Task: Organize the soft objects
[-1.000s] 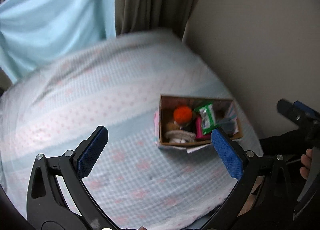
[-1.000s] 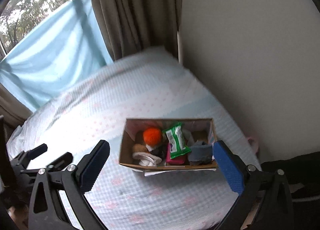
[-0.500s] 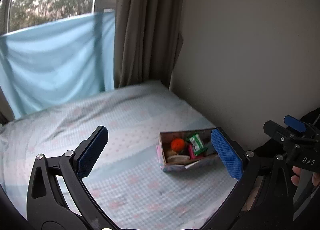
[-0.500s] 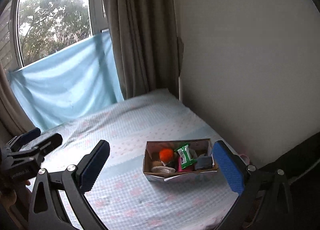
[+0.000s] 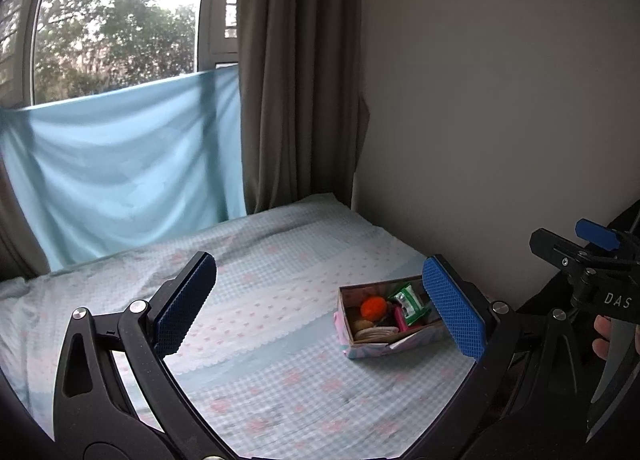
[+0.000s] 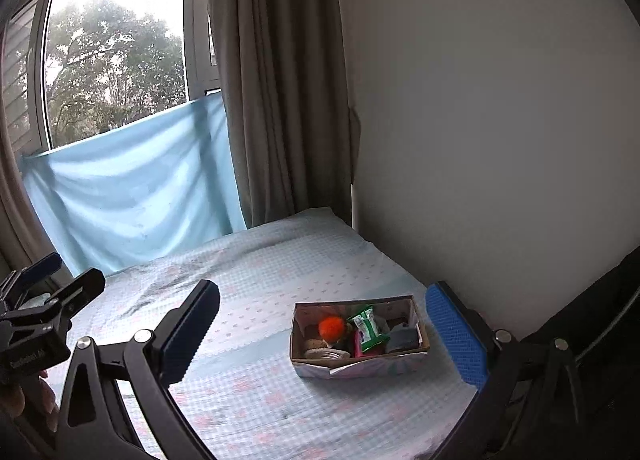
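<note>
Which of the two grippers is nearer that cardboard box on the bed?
Right, slightly. The right gripper faces the cardboard box almost head-on; the left gripper sits further left, with the box near its right finger.

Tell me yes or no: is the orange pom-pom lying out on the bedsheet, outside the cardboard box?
No. The orange pom-pom sits inside the cardboard box, beside the green packet, and the box rests on the bedsheet.

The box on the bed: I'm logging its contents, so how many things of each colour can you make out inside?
In the box, as far as visible:
Orange pompom: 1
Green packet: 1
Pink item: 1
Grey item: 1
White round item: 1
Total: 5; more may lie hidden underneath.
</note>
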Demonstrator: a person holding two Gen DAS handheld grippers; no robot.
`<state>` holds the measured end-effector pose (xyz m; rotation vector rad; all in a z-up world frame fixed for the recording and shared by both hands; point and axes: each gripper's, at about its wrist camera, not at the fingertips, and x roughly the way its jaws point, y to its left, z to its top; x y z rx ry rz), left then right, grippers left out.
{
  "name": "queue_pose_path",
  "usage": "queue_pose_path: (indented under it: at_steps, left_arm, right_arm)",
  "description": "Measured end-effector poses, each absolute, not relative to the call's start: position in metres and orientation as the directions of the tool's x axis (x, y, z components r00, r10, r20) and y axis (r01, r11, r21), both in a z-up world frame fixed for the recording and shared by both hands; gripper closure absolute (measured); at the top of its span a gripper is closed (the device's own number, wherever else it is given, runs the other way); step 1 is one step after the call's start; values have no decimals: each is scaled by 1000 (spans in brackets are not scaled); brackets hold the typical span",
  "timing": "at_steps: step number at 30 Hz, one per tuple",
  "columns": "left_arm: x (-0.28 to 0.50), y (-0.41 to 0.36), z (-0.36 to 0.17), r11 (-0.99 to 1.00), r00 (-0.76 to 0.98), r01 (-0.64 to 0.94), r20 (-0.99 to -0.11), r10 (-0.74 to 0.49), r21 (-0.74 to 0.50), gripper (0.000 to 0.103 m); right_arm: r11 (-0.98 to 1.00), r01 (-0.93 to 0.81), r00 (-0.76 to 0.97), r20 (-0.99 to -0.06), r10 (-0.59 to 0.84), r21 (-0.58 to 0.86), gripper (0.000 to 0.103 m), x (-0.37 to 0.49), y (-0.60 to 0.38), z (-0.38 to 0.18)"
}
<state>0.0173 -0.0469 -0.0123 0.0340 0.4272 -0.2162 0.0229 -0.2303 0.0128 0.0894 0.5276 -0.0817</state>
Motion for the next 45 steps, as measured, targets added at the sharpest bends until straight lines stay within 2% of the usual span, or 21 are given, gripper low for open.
queue_pose_path:
  at_steps: [45]
  left_arm:
    - [32,-46,-16,985,904,169,-400,-150,13,0]
  right_arm:
    - [995,99,877,-476,-74,27,0,44,-237,15]
